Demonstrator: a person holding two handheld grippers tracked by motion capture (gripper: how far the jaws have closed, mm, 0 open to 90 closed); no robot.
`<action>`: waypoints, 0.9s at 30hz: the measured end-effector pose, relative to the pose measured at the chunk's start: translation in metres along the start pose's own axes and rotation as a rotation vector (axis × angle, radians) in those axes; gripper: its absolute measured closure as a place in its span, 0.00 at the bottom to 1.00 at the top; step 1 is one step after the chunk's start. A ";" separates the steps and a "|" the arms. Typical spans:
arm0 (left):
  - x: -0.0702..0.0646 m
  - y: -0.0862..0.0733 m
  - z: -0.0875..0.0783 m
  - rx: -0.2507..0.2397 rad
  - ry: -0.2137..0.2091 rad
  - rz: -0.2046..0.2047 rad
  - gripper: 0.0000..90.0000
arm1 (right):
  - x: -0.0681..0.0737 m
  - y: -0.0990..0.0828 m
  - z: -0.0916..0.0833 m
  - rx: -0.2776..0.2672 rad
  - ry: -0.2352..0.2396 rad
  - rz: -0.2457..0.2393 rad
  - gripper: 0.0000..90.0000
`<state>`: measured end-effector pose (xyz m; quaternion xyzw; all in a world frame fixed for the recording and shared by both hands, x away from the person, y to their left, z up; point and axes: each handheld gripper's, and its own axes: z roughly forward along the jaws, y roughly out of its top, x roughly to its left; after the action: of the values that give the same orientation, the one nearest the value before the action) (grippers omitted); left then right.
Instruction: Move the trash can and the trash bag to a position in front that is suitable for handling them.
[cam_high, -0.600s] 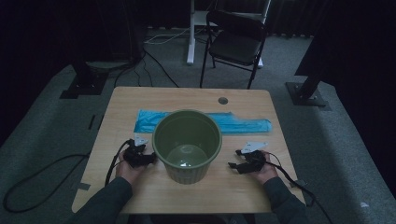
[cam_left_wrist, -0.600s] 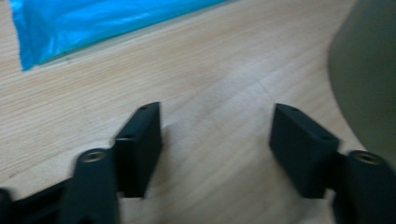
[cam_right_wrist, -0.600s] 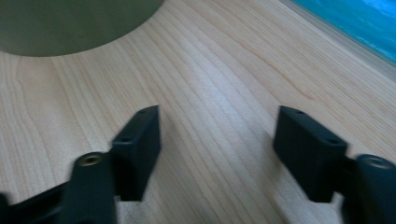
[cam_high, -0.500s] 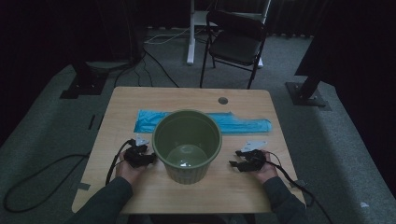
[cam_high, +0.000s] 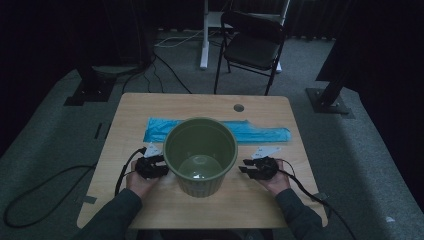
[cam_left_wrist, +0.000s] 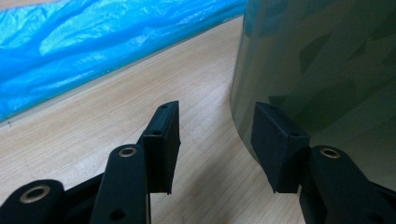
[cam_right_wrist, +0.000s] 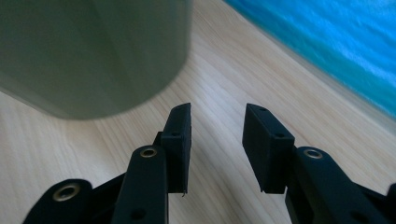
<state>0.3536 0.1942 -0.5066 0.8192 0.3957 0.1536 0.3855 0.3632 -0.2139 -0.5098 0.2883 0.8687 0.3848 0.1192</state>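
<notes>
left gripper (cam_high: 159, 167) rests on the table (cam_high: 150, 105) against the bin's left wall, jaws apart, nothing clamped; one pad (cam_left_wrist: 279, 147) sits close on the wall. bin (cam_high: 200, 155) upright mid-table, near edge, bag (cam_high: 260, 131) flat behind it. right gripper (cam_high: 246, 171) just beside the bin, jaws apart, empty. step: approach, judged. next: grip the bag or the bin's rim.

Bucket (cam_high: 200, 156) before bag (cam_high: 260, 131), on table (cam_high: 150, 107)
</notes>
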 end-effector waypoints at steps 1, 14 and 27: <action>0.000 0.000 0.000 -0.001 -0.005 -0.004 0.58 | 0.001 0.002 0.000 -0.003 0.000 -0.004 0.69; 0.000 0.001 -0.011 -0.025 -0.030 0.021 0.58 | 0.010 0.015 0.005 -0.032 0.056 -0.031 0.70; 0.002 -0.002 -0.025 -0.037 -0.017 0.048 0.58 | 0.021 0.025 0.013 -0.041 0.077 -0.082 0.73</action>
<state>0.3396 0.2093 -0.4915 0.8226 0.3696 0.1632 0.4000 0.3621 -0.1803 -0.4996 0.2348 0.8757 0.4080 0.1071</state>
